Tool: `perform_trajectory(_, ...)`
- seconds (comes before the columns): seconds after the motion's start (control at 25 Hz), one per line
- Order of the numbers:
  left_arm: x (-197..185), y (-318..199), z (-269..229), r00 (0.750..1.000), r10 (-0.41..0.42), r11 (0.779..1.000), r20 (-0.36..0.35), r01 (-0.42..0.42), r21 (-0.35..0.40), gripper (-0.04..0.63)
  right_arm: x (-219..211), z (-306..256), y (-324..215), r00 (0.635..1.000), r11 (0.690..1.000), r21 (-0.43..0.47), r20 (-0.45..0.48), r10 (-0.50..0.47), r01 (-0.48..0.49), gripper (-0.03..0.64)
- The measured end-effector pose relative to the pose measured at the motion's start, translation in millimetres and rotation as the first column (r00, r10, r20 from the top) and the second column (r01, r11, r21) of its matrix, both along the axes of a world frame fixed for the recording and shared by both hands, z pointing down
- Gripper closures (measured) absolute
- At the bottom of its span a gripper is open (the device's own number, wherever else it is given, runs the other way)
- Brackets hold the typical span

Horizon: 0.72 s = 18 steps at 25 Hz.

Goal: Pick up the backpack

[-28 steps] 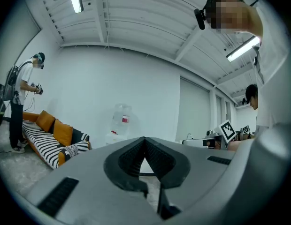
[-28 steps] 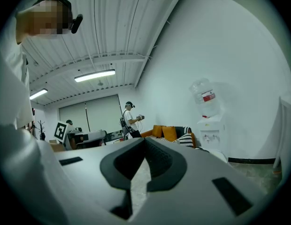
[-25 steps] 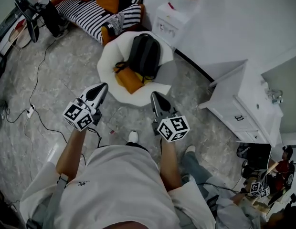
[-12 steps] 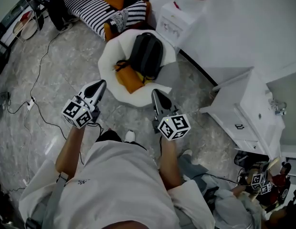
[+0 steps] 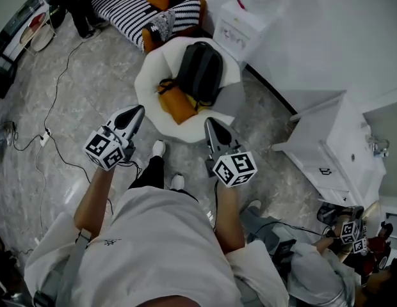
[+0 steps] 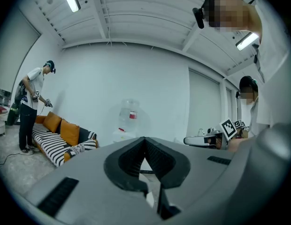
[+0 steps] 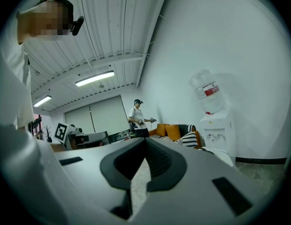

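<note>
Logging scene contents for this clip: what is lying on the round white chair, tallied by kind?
backpack: 1
orange cushion: 1
Total: 2

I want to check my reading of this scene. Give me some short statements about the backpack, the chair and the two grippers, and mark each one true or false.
1. The backpack lies on the white chair. True.
2. The left gripper holds the backpack. False: its jaws are together on nothing, apart from the backpack.
3. An orange cushion lies beside the backpack on the chair. True.
4. The right gripper is wide open. False: its jaws are together and empty.
5. The sofa is plain green. False: it is striped black and white.
</note>
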<state>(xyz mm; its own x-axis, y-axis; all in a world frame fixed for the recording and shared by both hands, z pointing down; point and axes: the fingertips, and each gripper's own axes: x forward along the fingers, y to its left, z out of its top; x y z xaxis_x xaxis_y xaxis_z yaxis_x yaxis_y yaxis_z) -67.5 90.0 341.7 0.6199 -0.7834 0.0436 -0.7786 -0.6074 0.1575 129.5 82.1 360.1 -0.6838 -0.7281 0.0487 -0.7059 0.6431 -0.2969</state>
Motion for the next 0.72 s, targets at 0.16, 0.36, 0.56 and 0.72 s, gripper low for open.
perform_trajectory(0.16, -5, -9, 4, 1.000, 0.020, 1.000, -0.007, -0.020, 0.002, 0.592, -7, 0, -6, 1.000, 1.000, 0.011, -0.014, 0.011, -0.011, 0.611)
perform_trajectory(0.36, -16, -46, 5, 0.999, 0.041, 0.999, -0.016, -0.041, -0.002, 0.592, -19, 0, -37, 0.999, 1.000, 0.005, -0.030, 0.027, -0.026, 0.611)
perform_trajectory(0.56, -25, -96, 7, 0.997, 0.064, 0.998, -0.033, -0.065, -0.024, 0.592, -28, -2, -84, 0.999, 0.999, -0.012, -0.021, 0.037, -0.037, 0.611)
perform_trajectory(0.72, -37, -134, 7, 0.996, 0.084, 0.996, -0.036, -0.085, -0.033, 0.592, -43, -3, -116, 0.998, 0.999, -0.023, -0.035, 0.044, -0.045, 0.611)
